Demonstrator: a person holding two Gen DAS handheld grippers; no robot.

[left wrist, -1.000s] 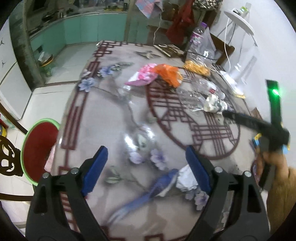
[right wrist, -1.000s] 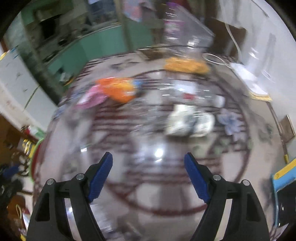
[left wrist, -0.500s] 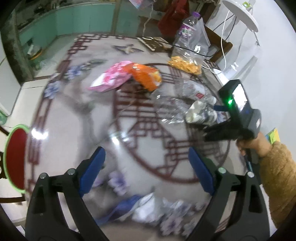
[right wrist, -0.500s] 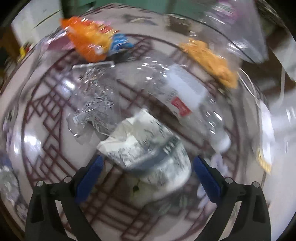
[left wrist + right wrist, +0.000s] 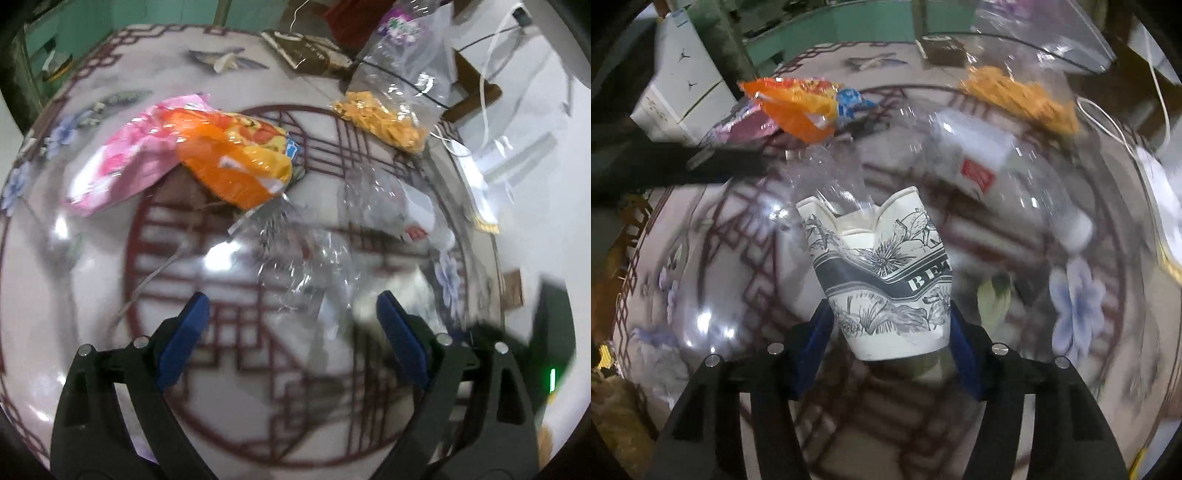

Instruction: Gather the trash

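A round table [image 5: 92, 258] with a dark red lattice print is lying under scattered litter. The right gripper [image 5: 890, 332] is closing its jaws, both blue pads pressing the base of a crumpled paper cup [image 5: 882, 273] whose rim is pointing toward twelve o'clock. The left gripper [image 5: 291, 328] is standing wide apart, holding nothing, with a crumpled clear wrapper [image 5: 295, 258] lying just beyond it at twelve o'clock and an orange snack bag [image 5: 236, 158] further off at eleven o'clock.

We are looking down on the patterned table [image 5: 92, 258], where our left gripper [image 5: 291, 332] is hanging with its blue pads spread wide and nothing between them. Just beyond it a crumpled clear wrapper [image 5: 295, 254] is lying, with an orange snack bag [image 5: 232, 162] overlapping a pink bag [image 5: 122, 162] farther off. A clear bag of yellow chips [image 5: 380, 118] is sitting at the far right, and part of the right gripper [image 5: 550, 354] is showing blurred at the right edge.
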